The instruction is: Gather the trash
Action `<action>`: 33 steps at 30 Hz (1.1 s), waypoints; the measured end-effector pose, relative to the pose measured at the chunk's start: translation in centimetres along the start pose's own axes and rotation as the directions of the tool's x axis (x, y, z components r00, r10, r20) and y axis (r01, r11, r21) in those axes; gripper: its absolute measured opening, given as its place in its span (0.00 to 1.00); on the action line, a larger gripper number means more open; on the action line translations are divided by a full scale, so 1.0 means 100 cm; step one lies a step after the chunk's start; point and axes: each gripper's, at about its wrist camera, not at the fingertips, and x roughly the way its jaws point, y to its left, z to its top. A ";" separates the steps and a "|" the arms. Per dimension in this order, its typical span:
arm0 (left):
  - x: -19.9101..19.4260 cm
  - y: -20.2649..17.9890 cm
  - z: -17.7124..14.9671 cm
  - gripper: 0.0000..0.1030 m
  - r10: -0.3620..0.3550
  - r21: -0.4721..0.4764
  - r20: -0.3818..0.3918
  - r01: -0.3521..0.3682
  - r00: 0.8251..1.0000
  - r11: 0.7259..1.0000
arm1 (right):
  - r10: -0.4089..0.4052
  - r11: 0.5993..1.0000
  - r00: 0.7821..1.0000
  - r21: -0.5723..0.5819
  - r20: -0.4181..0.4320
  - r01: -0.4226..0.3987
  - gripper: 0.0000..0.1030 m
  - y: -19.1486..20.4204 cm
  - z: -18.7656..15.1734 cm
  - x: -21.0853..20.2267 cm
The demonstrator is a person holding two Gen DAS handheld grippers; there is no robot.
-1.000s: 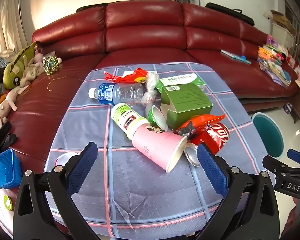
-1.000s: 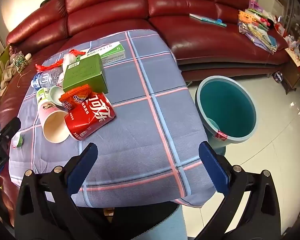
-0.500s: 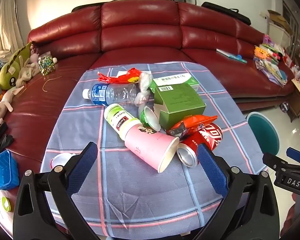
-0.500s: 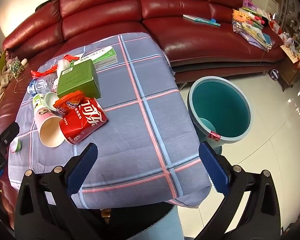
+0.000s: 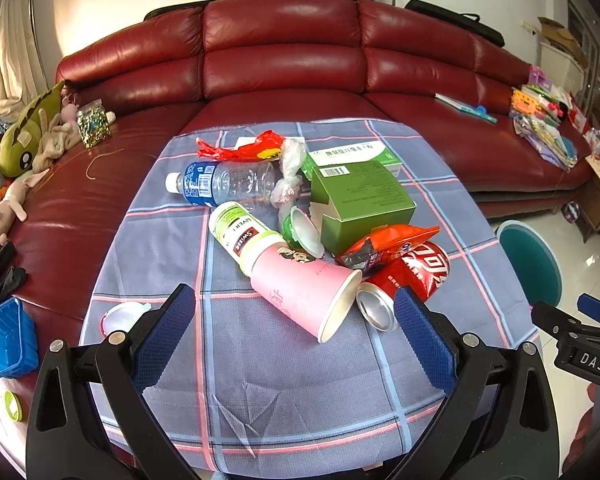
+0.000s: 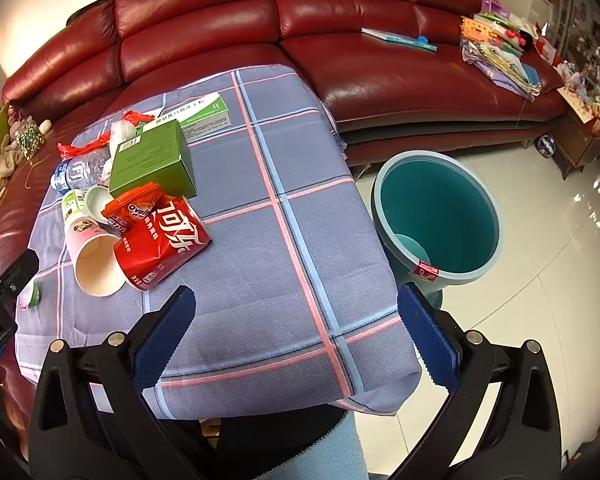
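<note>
Trash is lying in one cluster on the far-left part of the counter [image 6: 308, 240], none of it yet lifted. Nearest the left tongs [image 5: 296, 320] a pink paper cup [image 5: 300, 286] is lying on its side, mouth toward the camera, touching a red soda can [image 5: 404, 280] also lying on its side. A crumpled red snack packet [image 5: 384, 244] is resting on the can and leaning against a green box [image 5: 360, 204]. A white supplement bottle [image 5: 240, 232] is lying against the cup's base, a small green-rimmed cup [image 5: 302, 232] is sitting between bottle and box, and a clear water bottle [image 5: 228, 184], a knotted plastic bag [image 5: 290, 172], a red wrapper [image 5: 248, 150] and a flat white-and-green carton [image 5: 360, 152] are lying behind. A small white lid [image 5: 118, 316] is lying apart, near the counter's left edge.

A teal bin [image 6: 436, 216] is standing on the floor just beside the counter's right edge; it is appearing nearly empty, though the shape at its bottom may be only its base or a liner.

Both the left tongs and the right tongs [image 6: 296, 324] are spread wide apart and gripping nothing; the left pair is hovering just short of the cup and can, the right pair over bare cloth between cluster and bin.

Judged from this, collection is only beginning: every piece is awaiting transfer to the bin.
</note>
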 end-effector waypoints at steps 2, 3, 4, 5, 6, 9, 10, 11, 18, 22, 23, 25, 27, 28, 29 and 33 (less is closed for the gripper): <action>0.000 0.000 0.000 0.96 0.004 0.002 0.001 -0.004 1.000 1.000 | -0.001 1.000 1.000 0.004 -0.001 0.001 0.94 -0.001 -0.001 0.000; 0.000 -0.001 0.000 0.96 0.004 0.002 0.001 -0.004 1.000 1.000 | -0.002 1.000 1.000 0.006 -0.003 0.002 0.94 -0.001 -0.001 0.001; 0.001 0.000 -0.001 0.96 0.004 0.002 -0.001 -0.004 1.000 1.000 | -0.003 1.000 1.000 0.008 -0.005 0.003 0.94 -0.002 -0.001 0.002; 0.001 0.000 -0.001 0.96 0.005 0.001 -0.002 -0.005 1.000 1.000 | -0.003 1.000 1.000 0.010 -0.006 0.003 0.94 -0.002 -0.001 0.002; 0.002 0.000 -0.002 0.96 0.005 0.000 -0.003 -0.005 1.000 1.000 | -0.003 1.000 1.000 0.011 -0.006 0.003 0.94 -0.002 -0.002 0.002; 0.001 0.001 -0.002 0.96 0.005 -0.001 -0.004 -0.005 1.000 1.000 | -0.004 1.000 1.000 0.011 -0.008 0.004 0.94 -0.002 -0.002 0.003; 0.001 0.001 -0.002 0.96 0.006 0.000 -0.005 -0.006 1.000 1.000 | -0.004 1.000 1.000 0.011 -0.010 0.004 0.94 -0.002 -0.002 0.003; 0.002 0.001 -0.003 0.96 0.007 0.001 -0.006 -0.007 1.000 1.000 | -0.004 1.000 1.000 0.012 -0.011 0.004 0.94 -0.002 -0.003 0.004; 0.002 0.002 -0.003 0.96 0.008 0.002 -0.007 -0.008 1.000 1.000 | -0.003 1.000 1.000 0.014 -0.013 0.003 0.94 -0.003 -0.004 0.005; 0.003 0.001 -0.004 0.96 0.006 0.002 -0.009 -0.006 1.000 1.000 | -0.003 1.000 1.000 0.017 -0.015 0.003 0.94 -0.004 -0.004 0.006; 0.003 0.001 -0.004 0.96 0.007 0.003 -0.010 -0.007 1.000 1.000 | -0.003 1.000 1.000 0.017 -0.016 0.003 0.94 -0.004 -0.004 0.006; 0.003 0.001 -0.004 0.96 0.007 0.004 -0.011 -0.007 1.000 1.000 | -0.003 1.000 1.000 0.018 -0.018 0.003 0.94 -0.004 -0.005 0.007; 0.003 0.001 -0.004 0.96 0.007 0.004 -0.011 -0.007 1.000 1.000 | -0.002 1.000 1.000 0.019 -0.020 0.003 0.94 -0.004 -0.005 0.007; 0.004 0.001 -0.005 0.96 0.008 0.007 -0.013 -0.008 1.000 1.000 | -0.003 1.000 1.000 0.019 -0.021 0.004 0.94 -0.004 -0.005 0.007; 0.004 0.001 -0.005 0.96 0.008 0.008 -0.013 -0.008 1.000 1.000 | -0.004 1.000 1.000 0.019 -0.021 0.004 0.94 -0.004 -0.004 0.007; 0.005 -0.001 -0.006 0.96 0.010 0.014 -0.015 -0.010 1.000 1.000 | -0.004 1.000 1.000 0.021 -0.022 0.004 0.94 -0.005 -0.005 0.008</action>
